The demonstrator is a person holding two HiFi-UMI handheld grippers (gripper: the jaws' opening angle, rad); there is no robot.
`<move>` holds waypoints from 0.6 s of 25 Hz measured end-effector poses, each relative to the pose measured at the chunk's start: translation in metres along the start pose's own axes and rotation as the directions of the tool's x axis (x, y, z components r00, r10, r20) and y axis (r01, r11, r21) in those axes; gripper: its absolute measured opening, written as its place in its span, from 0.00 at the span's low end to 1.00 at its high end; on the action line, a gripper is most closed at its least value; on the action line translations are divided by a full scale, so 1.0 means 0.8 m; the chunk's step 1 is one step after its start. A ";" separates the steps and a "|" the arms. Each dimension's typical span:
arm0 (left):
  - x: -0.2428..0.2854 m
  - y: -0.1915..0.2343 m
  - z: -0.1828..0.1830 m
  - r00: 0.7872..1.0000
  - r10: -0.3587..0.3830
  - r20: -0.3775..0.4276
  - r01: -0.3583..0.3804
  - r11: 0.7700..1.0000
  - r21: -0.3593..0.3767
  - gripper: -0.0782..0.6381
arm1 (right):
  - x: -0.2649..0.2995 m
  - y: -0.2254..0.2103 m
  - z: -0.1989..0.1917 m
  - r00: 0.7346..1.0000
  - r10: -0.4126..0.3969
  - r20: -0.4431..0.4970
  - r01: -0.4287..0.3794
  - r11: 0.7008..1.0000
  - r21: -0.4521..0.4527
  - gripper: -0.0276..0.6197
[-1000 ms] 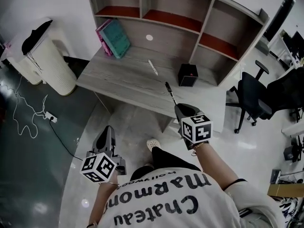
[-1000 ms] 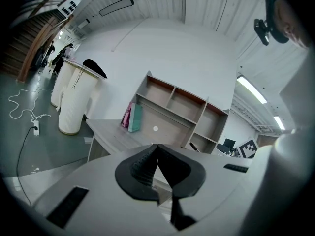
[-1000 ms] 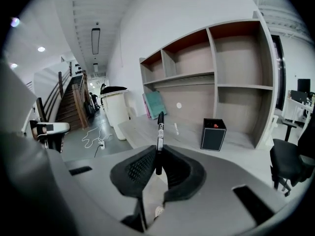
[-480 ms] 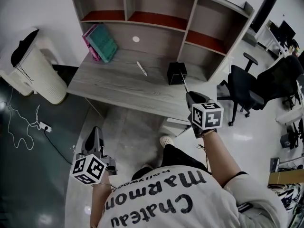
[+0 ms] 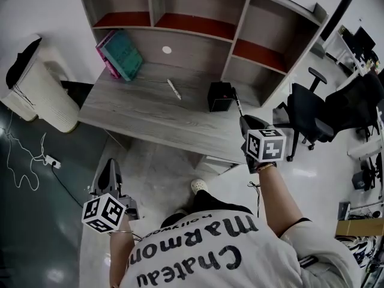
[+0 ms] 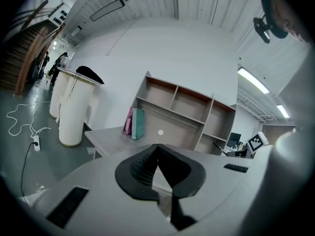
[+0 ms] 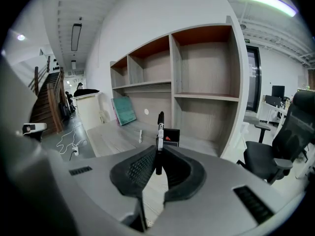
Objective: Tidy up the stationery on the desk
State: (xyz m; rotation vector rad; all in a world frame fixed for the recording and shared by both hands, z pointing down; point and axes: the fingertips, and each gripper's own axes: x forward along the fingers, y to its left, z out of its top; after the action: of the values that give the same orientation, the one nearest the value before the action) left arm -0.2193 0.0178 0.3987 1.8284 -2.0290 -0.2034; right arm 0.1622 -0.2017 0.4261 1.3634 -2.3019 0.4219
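Note:
A black marker pen [image 7: 159, 132] stands upright between the pads of my right gripper [image 7: 158, 154], which is shut on it. In the head view that right gripper [image 5: 243, 120] hovers over the desk's front right edge, and the pen [image 5: 237, 104] tips toward a black pen-holder box [image 5: 220, 96]. The box [image 7: 171, 137] lies just beyond the pen tip. A white pen [image 5: 174, 89] lies loose mid-desk. My left gripper [image 5: 110, 167] hangs low over the floor, left of the person, well short of the desk. Its jaws [image 6: 157, 149] are shut with nothing in them.
Teal and pink books [image 5: 120, 54] lean at the desk's back left under the shelf unit [image 5: 234, 23]. A white bin [image 5: 36, 95] stands left of the grey desk [image 5: 138, 116]. A black office chair [image 5: 312, 122] is at the right. A cable [image 5: 21, 161] trails on the floor.
My right gripper has carried the black pen forward and to the right, up to the black box. The left gripper has drifted down and left in the head view.

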 end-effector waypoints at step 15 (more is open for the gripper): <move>0.120 -0.044 0.007 0.999 -0.006 -0.034 0.006 1.000 0.005 0.13 | 0.105 -0.058 0.004 0.988 0.049 -0.147 -0.067 0.991 -0.119 0.12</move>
State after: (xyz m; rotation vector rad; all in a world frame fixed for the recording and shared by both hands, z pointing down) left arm -0.1951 -0.0820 0.3990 1.8287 -2.0029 -0.1684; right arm 0.1668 -0.2881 0.4677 1.1701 -2.2144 0.3761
